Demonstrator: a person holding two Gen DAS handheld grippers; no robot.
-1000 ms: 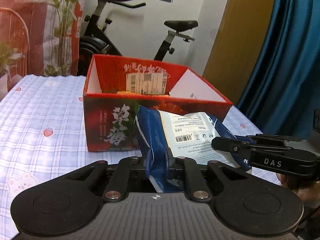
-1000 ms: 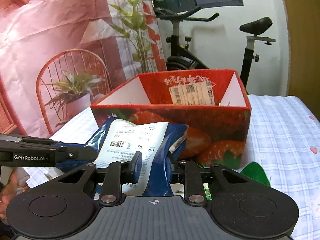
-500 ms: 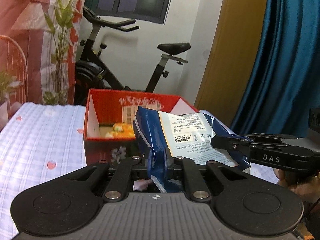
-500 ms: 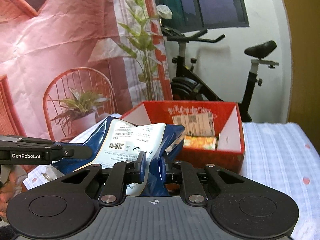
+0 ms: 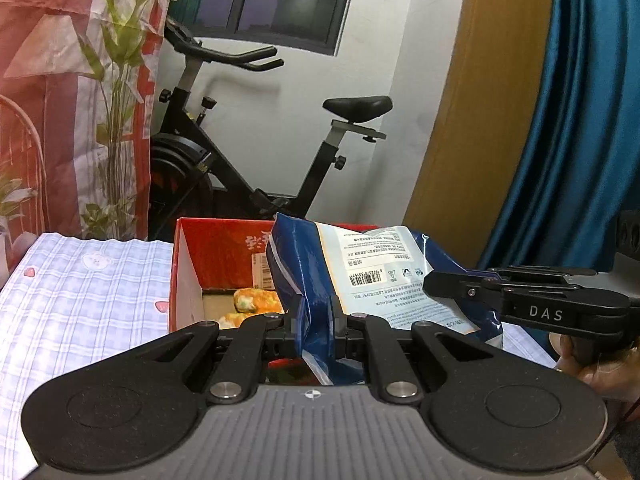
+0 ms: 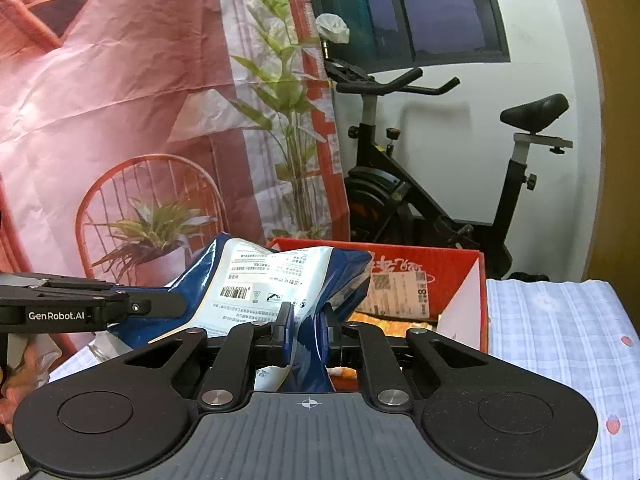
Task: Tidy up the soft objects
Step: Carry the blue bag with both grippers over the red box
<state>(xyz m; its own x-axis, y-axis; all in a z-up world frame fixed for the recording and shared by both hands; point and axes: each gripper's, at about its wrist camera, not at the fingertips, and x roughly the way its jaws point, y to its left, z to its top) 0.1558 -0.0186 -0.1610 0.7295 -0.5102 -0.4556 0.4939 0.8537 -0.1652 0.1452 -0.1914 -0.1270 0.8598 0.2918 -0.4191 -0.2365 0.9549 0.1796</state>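
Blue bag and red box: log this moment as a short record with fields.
held item: blue bag with a white barcode label
left hand-held gripper: shut on one end of the blue bag
right hand-held gripper: shut on the other end
bag position: lifted off the checked tablecloth, in front of the box
red box: open, white inside walls, shipping label on the far wall
box contents: orange packets on the floor
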